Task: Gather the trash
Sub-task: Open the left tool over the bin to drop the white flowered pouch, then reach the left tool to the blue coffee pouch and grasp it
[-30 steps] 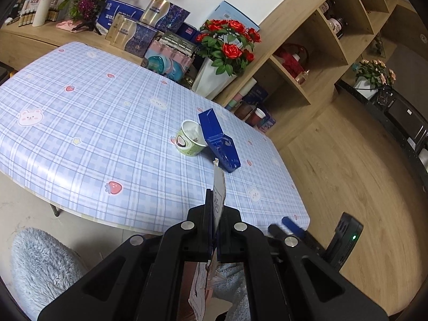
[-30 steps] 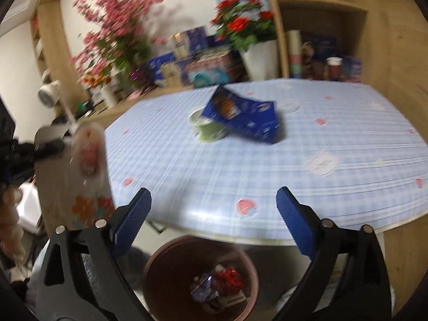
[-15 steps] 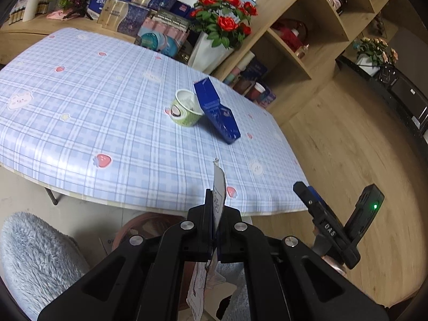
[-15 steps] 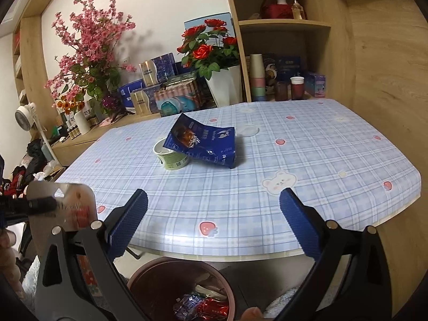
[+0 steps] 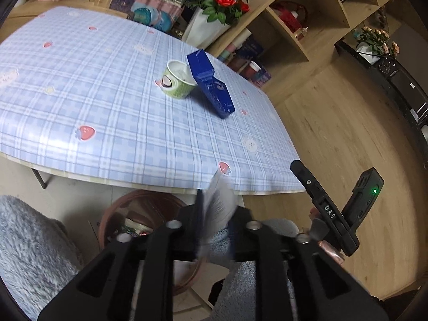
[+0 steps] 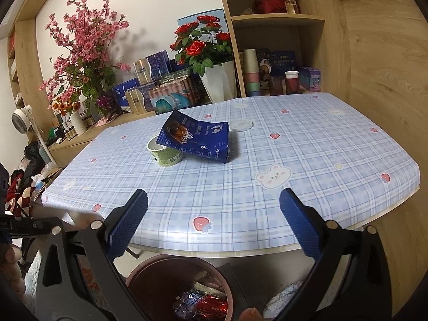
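Note:
My left gripper [image 5: 214,211] has opened, and a flat silvery wrapper [image 5: 218,206] sits blurred between its fingers, above the brown trash bin [image 5: 128,203] under the table edge. My right gripper [image 6: 212,214] is open and empty, just off the table's front edge, over the same bin [image 6: 165,270], which holds several wrappers [image 6: 200,305]. On the blue checked table [image 6: 321,147] a green paper cup [image 6: 165,152] stands with a blue snack bag [image 6: 198,139] leaning on it. Both also show in the left wrist view: the cup [image 5: 178,83] and the bag [image 5: 211,85].
Red roses in a white vase [image 6: 216,80], boxes and pink flowers [image 6: 80,53] line the ledge behind the table. Wooden shelves [image 6: 278,18] stand at the back right. A grey fluffy rug [image 5: 29,246] lies on the floor beside the bin.
My left gripper has moved down past the table edge and its jaws have parted; the wrapper is now blurred and tilted between them. My right gripper has barely moved.

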